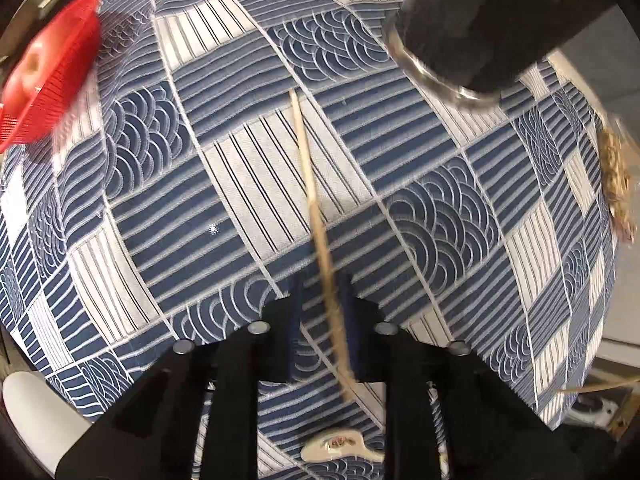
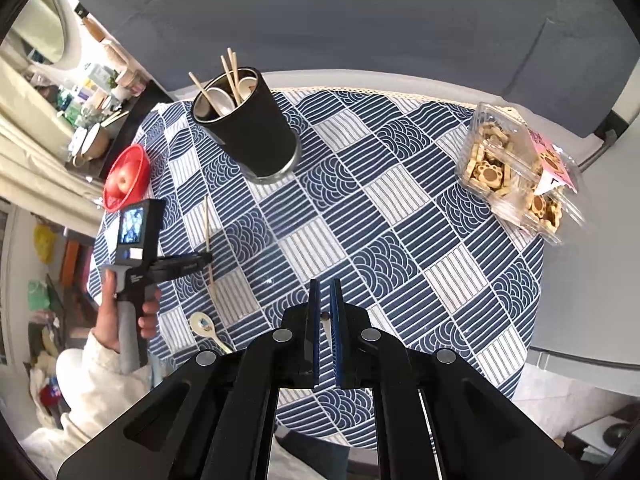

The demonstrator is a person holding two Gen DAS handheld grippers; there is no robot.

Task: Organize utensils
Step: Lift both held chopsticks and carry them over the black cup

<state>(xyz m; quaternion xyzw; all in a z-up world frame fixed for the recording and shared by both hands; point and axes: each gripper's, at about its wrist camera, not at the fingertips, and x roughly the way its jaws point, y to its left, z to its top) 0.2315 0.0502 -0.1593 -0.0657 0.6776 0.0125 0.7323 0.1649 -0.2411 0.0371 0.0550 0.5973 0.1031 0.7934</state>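
A black utensil cup (image 2: 248, 128) stands on the patterned table (image 2: 400, 216) at the back, with several chopsticks and spoons in it; it shows at the top right of the left wrist view (image 1: 472, 28). My left gripper (image 1: 322, 300) is shut on a wooden chopstick (image 1: 310, 196), held above the cloth; the same gripper (image 2: 200, 260) and chopstick (image 2: 207, 232) show at the left in the right wrist view. A ceramic spoon (image 2: 206, 328) lies on the cloth near the front left edge, also in the left wrist view (image 1: 340, 446). My right gripper (image 2: 325, 300) is nearly closed and empty.
A red basket (image 2: 126, 178) with an apple sits at the table's left edge, also in the left wrist view (image 1: 52, 72). A clear box of biscuits (image 2: 516, 172) lies at the right edge. A grey sofa stands behind the table.
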